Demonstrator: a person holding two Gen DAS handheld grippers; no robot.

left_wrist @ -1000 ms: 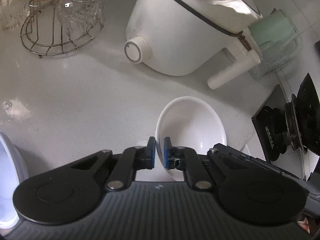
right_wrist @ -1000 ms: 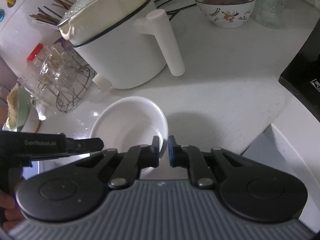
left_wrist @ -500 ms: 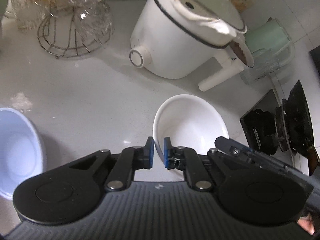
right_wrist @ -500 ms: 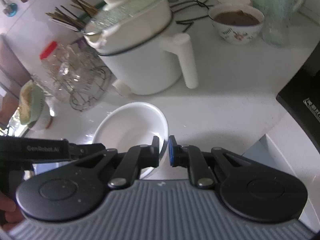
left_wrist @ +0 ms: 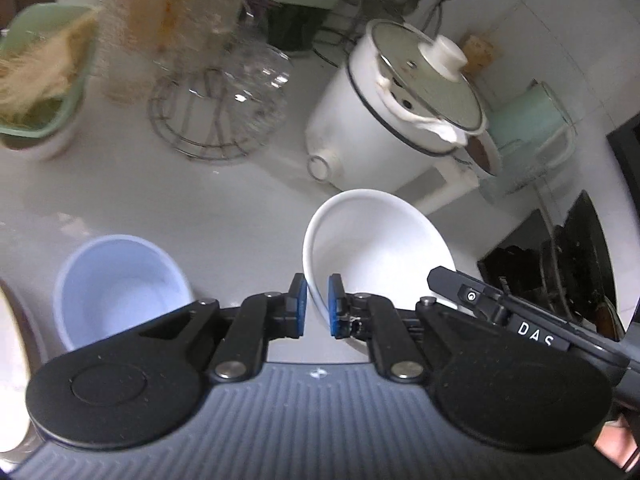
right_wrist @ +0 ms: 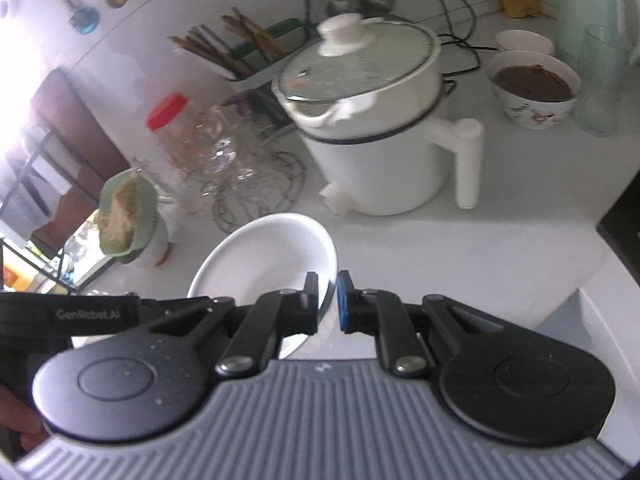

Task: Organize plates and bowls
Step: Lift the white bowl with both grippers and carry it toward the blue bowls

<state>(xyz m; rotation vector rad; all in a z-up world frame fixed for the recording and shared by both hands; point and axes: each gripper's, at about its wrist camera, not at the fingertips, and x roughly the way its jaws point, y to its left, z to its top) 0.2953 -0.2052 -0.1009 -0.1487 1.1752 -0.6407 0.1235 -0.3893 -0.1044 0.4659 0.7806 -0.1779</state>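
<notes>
Both grippers pinch the white bowl point(left_wrist: 376, 248) by opposite rims: left gripper point(left_wrist: 317, 306), right gripper point(right_wrist: 328, 304). It hangs above the worktop point(left_wrist: 200, 208), mouth upward, tilted. A blue bowl point(left_wrist: 120, 284) sits left.

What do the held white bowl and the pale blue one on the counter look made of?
White bowl: likely glazed ceramic, with a glossy surface and a thick rounded rim. Pale blue bowl: possibly plastic or melamine, given its duller sheen and thin wall, though blur leaves this uncertain.
</notes>
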